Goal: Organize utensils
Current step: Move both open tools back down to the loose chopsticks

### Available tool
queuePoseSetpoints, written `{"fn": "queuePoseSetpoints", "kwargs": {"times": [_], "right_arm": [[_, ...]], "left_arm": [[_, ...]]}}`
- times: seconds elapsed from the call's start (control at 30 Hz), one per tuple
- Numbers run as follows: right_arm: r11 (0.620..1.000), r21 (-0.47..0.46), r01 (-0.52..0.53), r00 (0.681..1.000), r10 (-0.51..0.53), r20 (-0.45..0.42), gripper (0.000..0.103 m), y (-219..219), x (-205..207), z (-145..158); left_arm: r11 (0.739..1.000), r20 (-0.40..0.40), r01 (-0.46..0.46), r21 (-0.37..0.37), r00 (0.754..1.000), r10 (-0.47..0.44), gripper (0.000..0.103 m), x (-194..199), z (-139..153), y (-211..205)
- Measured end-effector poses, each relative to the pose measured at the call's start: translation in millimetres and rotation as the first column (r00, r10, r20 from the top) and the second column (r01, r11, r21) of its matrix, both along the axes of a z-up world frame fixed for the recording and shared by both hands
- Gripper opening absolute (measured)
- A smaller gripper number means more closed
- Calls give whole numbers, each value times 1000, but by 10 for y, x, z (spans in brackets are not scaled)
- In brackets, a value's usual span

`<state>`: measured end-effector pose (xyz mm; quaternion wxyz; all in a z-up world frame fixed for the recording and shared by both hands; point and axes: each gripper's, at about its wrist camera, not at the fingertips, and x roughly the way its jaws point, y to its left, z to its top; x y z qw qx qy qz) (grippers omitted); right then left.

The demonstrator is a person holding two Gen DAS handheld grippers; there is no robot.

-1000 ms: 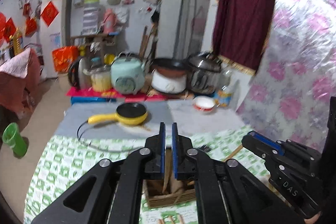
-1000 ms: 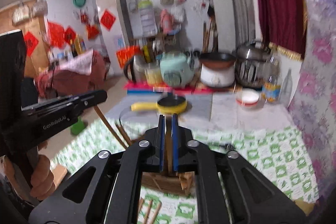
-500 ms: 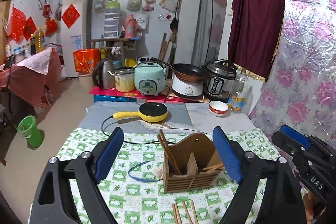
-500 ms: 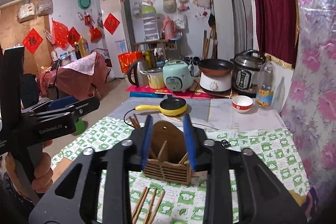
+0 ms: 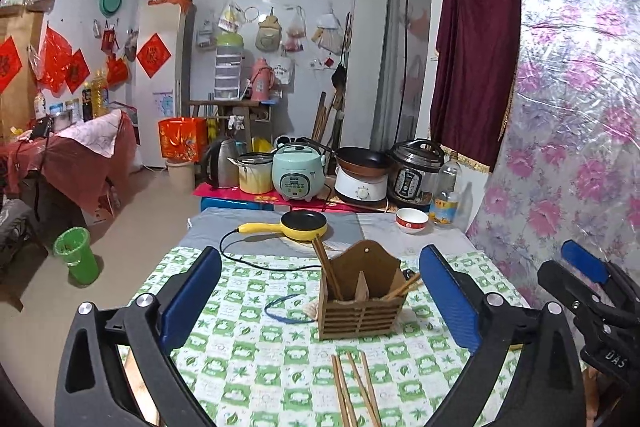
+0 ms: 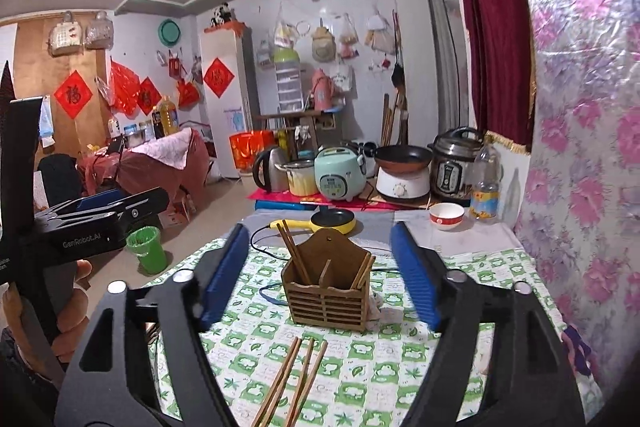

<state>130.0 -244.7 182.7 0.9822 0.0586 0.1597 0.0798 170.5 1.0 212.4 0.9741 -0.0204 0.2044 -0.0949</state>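
A wooden utensil holder stands on the green-checked tablecloth, with chopsticks leaning in its left and right compartments. Several loose chopsticks lie on the cloth in front of it. My left gripper is open wide and empty, held above the table short of the holder. My right gripper is open wide and empty, also short of the holder. The right gripper shows at the right edge of the left wrist view, and the left gripper at the left edge of the right wrist view.
A blue loop of cord lies left of the holder. A yellow electric pan with a black cable, a red-and-white bowl and a bottle sit at the far end. Cookers stand beyond. A flowered foil wall runs along the right.
Both grippers have opened from shut to wide open. Both have risen and pulled back, so the holder and the loose chopsticks show in full.
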Motion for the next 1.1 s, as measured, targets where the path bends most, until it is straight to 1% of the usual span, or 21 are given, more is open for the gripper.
{"fn": "queuePoseSetpoints", "kwargs": {"times": [0.1,0.17,0.3,0.43,0.57,0.67,0.73,0.87,1.0,1.1], "right_arm": [[1000,-7,10,1000,-10,20,93,2,-233,-33],[1000,-2,12,1000,-12,27,97,-16,-359,-65],[999,44,-6,1000,6,10,97,-86,-524,-204],[998,62,-14,999,16,-33,97,-118,-565,-421],[998,58,1,996,4,-95,97,-131,-470,-710],[999,52,15,988,-7,-153,97,-141,-355,-980],[999,39,24,982,-16,-188,97,-130,-282,-1143],[999,-12,44,963,-45,-265,97,-95,-130,-1512],[998,-49,45,938,-59,-343,97,-89,-2,-1843],[997,-64,34,914,-57,-402,97,-93,88,-2056]], "left_arm": [[1000,3,7,21,1000,-8,97,-219,-62,-26],[999,1,8,46,1000,-8,97,-375,-141,-41],[997,-11,-1,81,1000,2,97,-554,-346,-50],[997,-59,4,72,998,0,97,-576,-612,2],[997,-125,7,72,992,2,97,-526,-964,68],[998,-171,-4,70,985,16,97,-448,-1225,107],[998,-216,0,56,976,12,97,-384,-1427,138],[999,-311,12,38,950,1,97,-255,-1838,172],[998,-381,16,65,924,10,97,-192,-2202,162],[995,-419,40,96,908,4,97,-169,-2388,127]]}}
